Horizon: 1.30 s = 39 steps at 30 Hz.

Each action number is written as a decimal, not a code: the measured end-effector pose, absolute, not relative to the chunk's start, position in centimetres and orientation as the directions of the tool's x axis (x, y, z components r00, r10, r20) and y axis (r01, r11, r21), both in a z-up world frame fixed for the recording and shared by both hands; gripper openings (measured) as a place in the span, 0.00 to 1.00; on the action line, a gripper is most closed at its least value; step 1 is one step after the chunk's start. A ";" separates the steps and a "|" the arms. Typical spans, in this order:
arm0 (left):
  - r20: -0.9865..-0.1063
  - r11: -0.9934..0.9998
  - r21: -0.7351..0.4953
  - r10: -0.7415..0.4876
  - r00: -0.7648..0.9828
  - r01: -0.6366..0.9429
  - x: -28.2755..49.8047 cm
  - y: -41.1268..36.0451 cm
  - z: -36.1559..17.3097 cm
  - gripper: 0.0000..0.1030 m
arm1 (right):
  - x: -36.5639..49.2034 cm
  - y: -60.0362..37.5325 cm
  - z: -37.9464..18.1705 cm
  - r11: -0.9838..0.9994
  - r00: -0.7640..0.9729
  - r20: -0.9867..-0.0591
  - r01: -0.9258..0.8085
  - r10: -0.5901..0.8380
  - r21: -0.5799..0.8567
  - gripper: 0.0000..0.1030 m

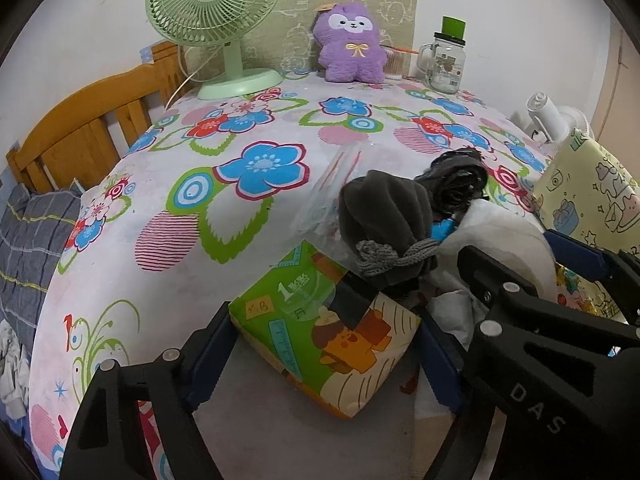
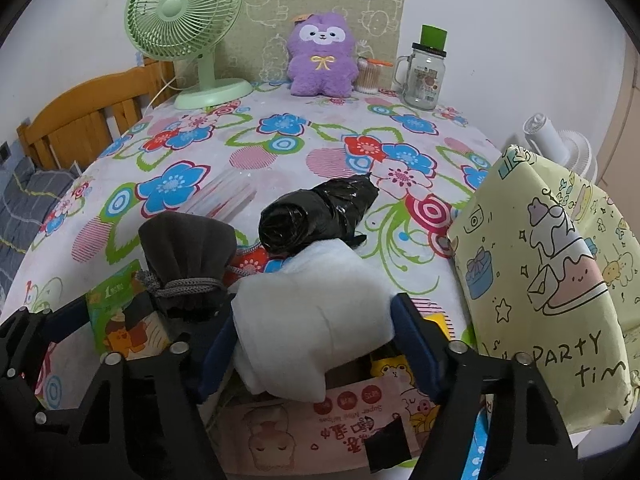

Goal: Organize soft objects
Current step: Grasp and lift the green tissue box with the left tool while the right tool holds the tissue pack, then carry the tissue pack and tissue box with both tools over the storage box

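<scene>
Squeezing a soft white bundle at the near edge of the table

Closing my right gripper on the white cloth bundle, I feel for how little it resists: both pads touch its sides and the fabric bulges between them. It looks light, limp and squashy, so I judge a hold across its thick middle is best; a pinch at a loose corner would let it unroll. It lies at the near edge of the flowered table, partly on a pink wipes pack.

My left gripper stands spread around a green tissue pack at the near edge, and I cannot tell if the pads touch it. That pack looks light and crinkly-slick; I would grip its flat sides. Just beyond lies a grey drawstring pouch, soft and easily lifted by its cord.
</scene>
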State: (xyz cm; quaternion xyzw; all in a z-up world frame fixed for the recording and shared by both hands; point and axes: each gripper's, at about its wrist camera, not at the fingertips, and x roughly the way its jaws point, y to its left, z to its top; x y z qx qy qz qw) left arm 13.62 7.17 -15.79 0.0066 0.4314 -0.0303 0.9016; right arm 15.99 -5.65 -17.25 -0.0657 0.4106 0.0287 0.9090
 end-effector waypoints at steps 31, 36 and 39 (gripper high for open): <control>-0.698 0.999 0.024 -0.013 0.716 0.042 11.6 5.1 -9.8 0.83 | 13.4 -7.8 -11.5 0.991 0.742 -0.665 -0.131 0.086 -0.017 0.46; -0.686 0.999 0.032 -0.006 0.728 0.039 11.3 4.6 -8.3 0.83 | 13.1 -8.2 -10.2 0.990 0.745 -0.660 -0.137 0.098 -0.008 0.46; -0.676 0.999 0.037 -0.004 0.737 0.039 11.2 4.1 -7.5 0.83 | 13.0 -8.5 -9.4 0.989 0.748 -0.654 -0.145 0.113 0.006 0.46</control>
